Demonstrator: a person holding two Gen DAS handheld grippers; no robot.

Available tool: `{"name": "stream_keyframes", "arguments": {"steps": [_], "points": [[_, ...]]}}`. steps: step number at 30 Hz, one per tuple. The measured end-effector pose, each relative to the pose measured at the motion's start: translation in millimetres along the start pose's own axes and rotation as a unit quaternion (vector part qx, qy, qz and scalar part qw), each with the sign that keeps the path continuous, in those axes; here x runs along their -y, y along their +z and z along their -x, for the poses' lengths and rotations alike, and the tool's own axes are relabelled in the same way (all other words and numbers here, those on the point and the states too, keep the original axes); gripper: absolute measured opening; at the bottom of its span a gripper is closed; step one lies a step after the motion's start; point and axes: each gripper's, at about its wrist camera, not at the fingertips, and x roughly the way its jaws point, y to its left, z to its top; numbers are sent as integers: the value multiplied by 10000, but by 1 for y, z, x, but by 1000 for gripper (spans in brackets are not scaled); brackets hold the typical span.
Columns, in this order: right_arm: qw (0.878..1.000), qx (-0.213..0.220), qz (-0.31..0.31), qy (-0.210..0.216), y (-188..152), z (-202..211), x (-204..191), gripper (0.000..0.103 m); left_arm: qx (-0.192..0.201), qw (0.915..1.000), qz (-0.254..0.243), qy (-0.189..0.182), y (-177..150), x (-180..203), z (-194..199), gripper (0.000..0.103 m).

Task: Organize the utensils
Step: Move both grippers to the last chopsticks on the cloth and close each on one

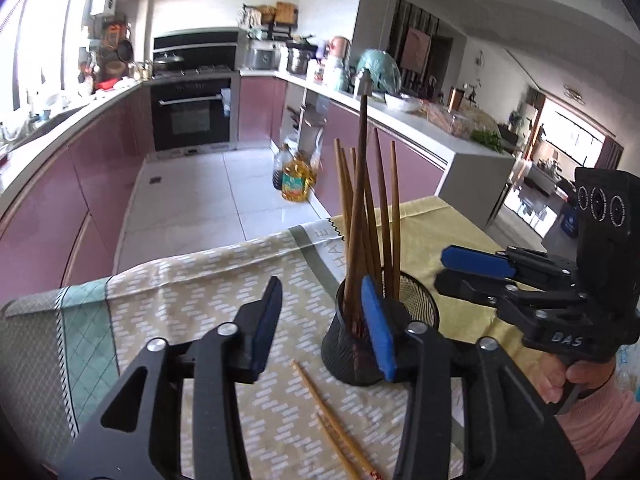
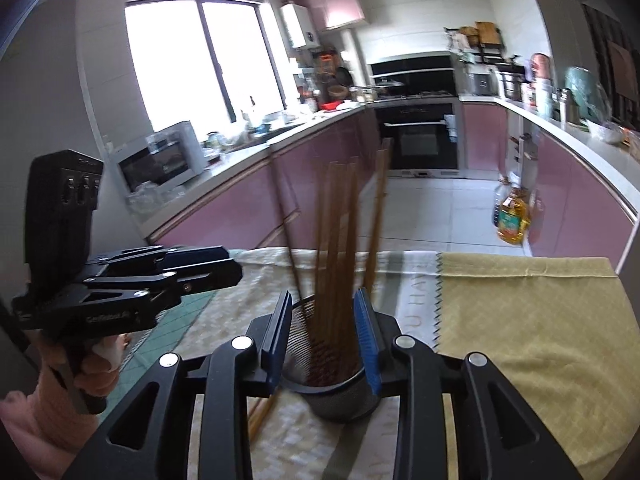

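Observation:
A black mesh utensil holder [image 1: 360, 356] stands on the table cloth and holds several brown chopsticks [image 1: 384, 216] and one long dark utensil. It also shows in the right wrist view [image 2: 332, 396], with the chopsticks [image 2: 340, 240] blurred. Two loose chopsticks [image 1: 332, 420] lie on the cloth in front of the holder. My left gripper [image 1: 324, 328] is open and empty, just left of the holder, above the loose chopsticks. My right gripper [image 2: 324, 340] is open, its blue pads on either side of the holder's rim; it also shows in the left wrist view [image 1: 452, 270].
The table carries a patterned cloth [image 1: 192, 288] and a yellow cloth [image 2: 520, 320]. The far table edge [image 1: 240, 240] drops to a tiled floor. Oil bottles [image 1: 296, 180] stand on the floor by pink cabinets. Counters with appliances ring the kitchen.

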Motion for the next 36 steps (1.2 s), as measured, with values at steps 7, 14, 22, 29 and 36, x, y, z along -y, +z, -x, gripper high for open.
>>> {"name": "stream_keyframes", "arguments": {"steps": [7,14,22,29,36], "points": [[9956,-637,402,555,-39,-4,-32,37,-197,9995,44,258,-56,-6,17,50],[9898,-1310,221,513,-75,-37,-38,37,-819,9963,200,181,-115,-7,6,50],[9832,-1757,57,495,-97,-62,-43,37,-1163,9931,147,-32,-147,5,1,50],[9822,-1842,73,367,-101,-76,-54,33,-1264,9919,-44,74,-159,14,3,50],[9815,-1892,89,272,-101,-83,-58,30,-1274,9916,-111,209,-161,17,4,50]]}}
